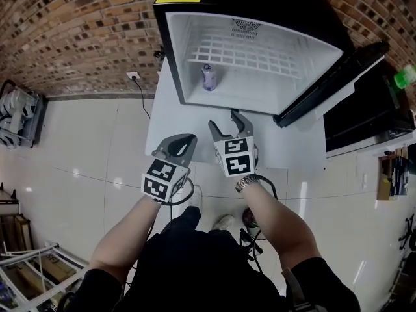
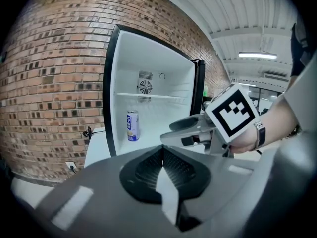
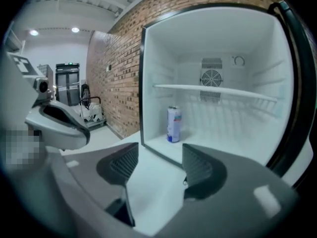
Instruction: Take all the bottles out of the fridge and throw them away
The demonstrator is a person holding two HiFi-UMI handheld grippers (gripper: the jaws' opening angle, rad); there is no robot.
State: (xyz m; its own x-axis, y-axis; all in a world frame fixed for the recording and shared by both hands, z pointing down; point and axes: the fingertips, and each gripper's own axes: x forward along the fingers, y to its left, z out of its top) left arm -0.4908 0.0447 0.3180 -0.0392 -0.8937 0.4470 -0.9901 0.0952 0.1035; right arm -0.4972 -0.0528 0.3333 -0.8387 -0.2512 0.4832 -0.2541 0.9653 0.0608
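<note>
You are facing a brick wall (image 1: 78, 31) with a pale tiled floor (image 1: 78, 174) at your left. Against the wall stands a white table (image 1: 175, 122), and on it a small black fridge (image 1: 260, 93) with a white interior. Its door (image 1: 331, 83) is swung wide open to the right. A white wire shelf (image 3: 213, 90) spans the inside, with a round fan grille on the back wall behind it.

Your two grippers are side by side over the near part of the table, both pointing toward the open fridge and well short of it. Your right gripper (image 3: 161, 155) has its jaws spread wide with nothing between the pads; only the table top and the fridge's front edge show past them. Your left gripper (image 2: 162, 152), just left of the right one, has its jaws brought together, tips meeting, and it holds nothing.

The one item in the fridge is a slim drink can (image 3: 174, 124), white with a blue band. It stands upright on the fridge floor at the left, below the wire shelf and well apart from both grippers. Its print is too small to read.

A metal watch (image 1: 247, 183) sits on your right wrist.
</note>
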